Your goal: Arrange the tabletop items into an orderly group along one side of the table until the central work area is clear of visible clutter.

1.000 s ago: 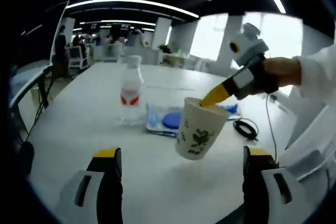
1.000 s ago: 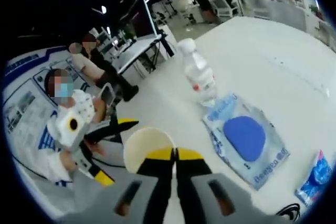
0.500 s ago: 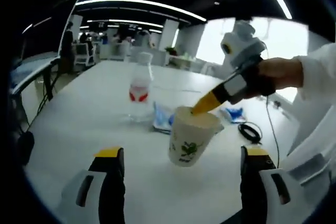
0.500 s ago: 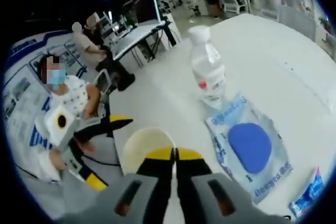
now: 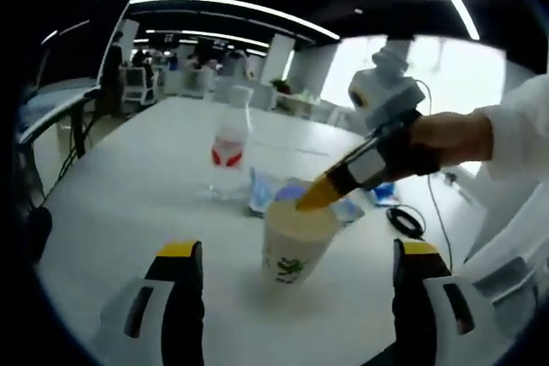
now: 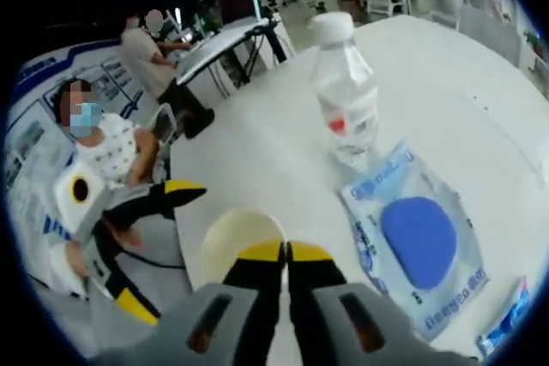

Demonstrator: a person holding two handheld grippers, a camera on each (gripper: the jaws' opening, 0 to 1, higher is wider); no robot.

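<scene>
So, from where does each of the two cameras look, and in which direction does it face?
Left gripper view: rides on the left gripper, looking across the white table at the paper cup, bottle and the right gripper, held by a hand with a white sleeve; own fingers stand apart.
Right gripper view: rides on the right gripper, looking down at the cup, bottle and blue packet; own fingers are shut on the cup rim.
Shared: cup, bottle, packet, table.
</scene>
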